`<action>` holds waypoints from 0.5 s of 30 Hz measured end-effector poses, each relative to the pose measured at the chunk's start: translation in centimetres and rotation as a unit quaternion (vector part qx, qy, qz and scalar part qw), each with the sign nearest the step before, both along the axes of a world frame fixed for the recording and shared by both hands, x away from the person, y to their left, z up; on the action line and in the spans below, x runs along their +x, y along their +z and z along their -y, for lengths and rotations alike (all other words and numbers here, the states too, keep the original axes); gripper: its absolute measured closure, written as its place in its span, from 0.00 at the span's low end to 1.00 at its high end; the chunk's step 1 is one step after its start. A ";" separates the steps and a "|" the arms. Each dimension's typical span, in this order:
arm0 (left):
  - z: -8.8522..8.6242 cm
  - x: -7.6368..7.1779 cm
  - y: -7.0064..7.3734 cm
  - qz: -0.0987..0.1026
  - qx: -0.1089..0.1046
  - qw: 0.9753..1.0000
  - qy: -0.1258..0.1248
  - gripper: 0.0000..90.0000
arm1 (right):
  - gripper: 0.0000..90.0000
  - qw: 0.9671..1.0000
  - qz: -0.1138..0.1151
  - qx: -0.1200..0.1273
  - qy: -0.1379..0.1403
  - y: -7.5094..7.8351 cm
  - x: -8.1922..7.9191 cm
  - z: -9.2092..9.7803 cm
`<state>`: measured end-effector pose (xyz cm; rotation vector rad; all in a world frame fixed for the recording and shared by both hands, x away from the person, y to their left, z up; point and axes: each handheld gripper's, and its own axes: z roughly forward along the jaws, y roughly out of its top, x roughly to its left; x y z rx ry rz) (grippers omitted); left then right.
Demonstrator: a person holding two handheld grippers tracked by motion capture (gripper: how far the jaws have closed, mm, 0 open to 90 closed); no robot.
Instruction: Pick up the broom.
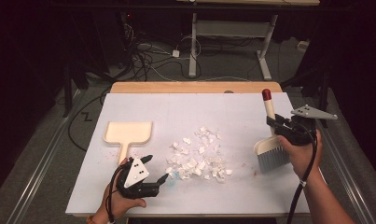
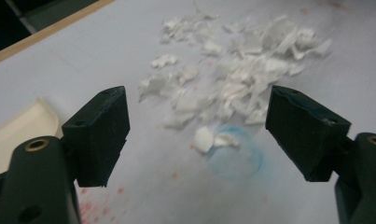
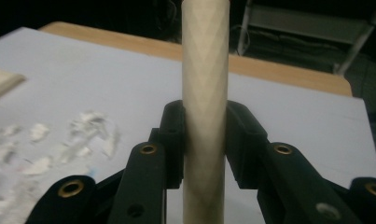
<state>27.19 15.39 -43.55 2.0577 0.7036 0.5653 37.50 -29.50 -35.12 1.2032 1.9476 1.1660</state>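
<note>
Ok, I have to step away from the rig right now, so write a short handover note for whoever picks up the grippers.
Right gripper: shut on the brush handle, bristles resting on the table at the right.
Left gripper: open, empty, hovering near the front left edge of the paper scraps.
Dustpan: lying flat to the left, empty, not held.
Done: brush picked up.
Left, probably: grasp the dustpan, sweep the scraps into it.

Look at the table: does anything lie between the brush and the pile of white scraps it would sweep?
Nothing visible does. The right gripper holds the brush at the table's right side, and only bare white tabletop separates its bristles from the scraps. The dustpan lies beyond the pile, left.
</note>
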 end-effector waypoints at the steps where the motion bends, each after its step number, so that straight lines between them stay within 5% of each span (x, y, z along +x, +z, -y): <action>1: 0.6 0.1 0.4 0.000 -0.004 1.000 -0.008 0.23 | 0.79 1.000 0.000 0.000 0.000 0.0 0.0 0.0; 5: 4.9 0.8 2.4 0.026 -0.029 0.998 -0.044 0.24 | 0.79 0.999 0.034 -0.006 0.031 1.4 -1.5 -2.7; 12: 11.8 1.9 2.6 0.021 -0.046 0.995 -0.090 0.25 | 0.78 0.996 0.041 -0.010 0.081 1.6 -2.4 -7.0; 15: 13.1 2.5 2.4 0.000 -0.062 0.994 -0.088 0.27 | 0.78 0.994 0.042 -0.008 0.098 1.3 -2.8 -8.9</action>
